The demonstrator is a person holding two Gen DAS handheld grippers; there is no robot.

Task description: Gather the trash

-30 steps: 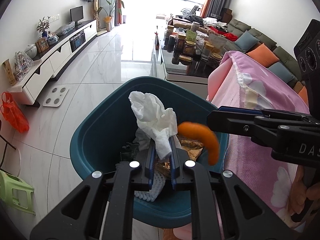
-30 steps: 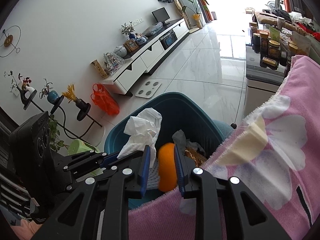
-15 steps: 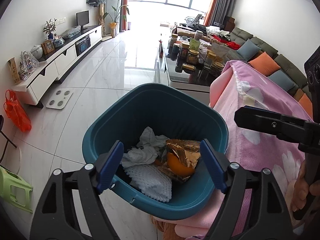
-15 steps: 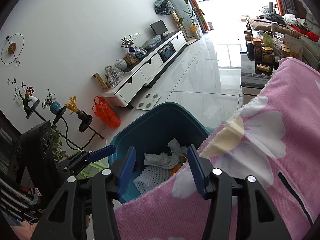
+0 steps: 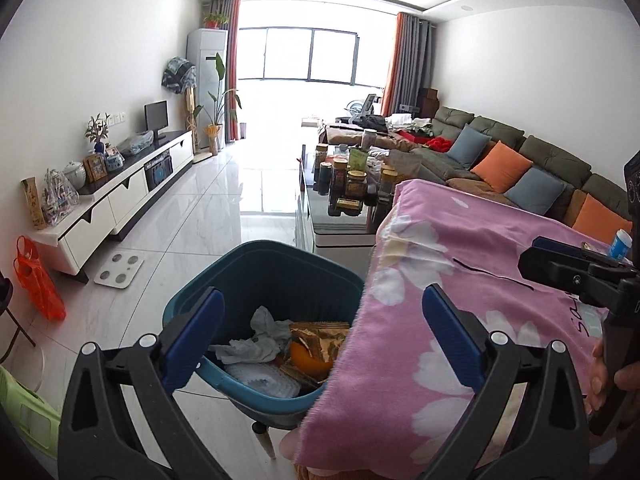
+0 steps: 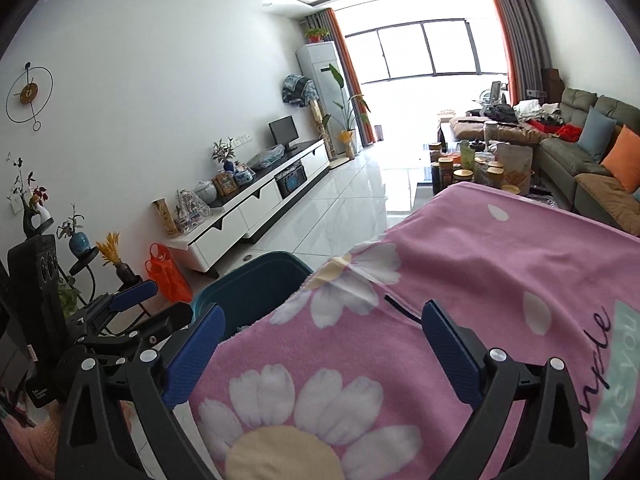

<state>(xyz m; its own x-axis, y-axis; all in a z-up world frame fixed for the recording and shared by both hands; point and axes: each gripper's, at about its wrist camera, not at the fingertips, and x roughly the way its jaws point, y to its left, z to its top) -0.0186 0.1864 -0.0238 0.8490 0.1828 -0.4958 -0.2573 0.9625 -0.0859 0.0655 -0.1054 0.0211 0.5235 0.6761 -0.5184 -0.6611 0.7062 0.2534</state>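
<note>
Fuzzy pink cloth blanket under the jaws, matt teal plastic bin ahead-left, crumpled white tissue, glossy floor tiles beyond

- White tiled floor, left half of frame, carries a teal bin, a white scale and an orange bag.
- Pink flowered blanket covers the surface at lower right.

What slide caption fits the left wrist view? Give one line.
Open left gripper above teal bin holding tissue and orange peel.
</note>
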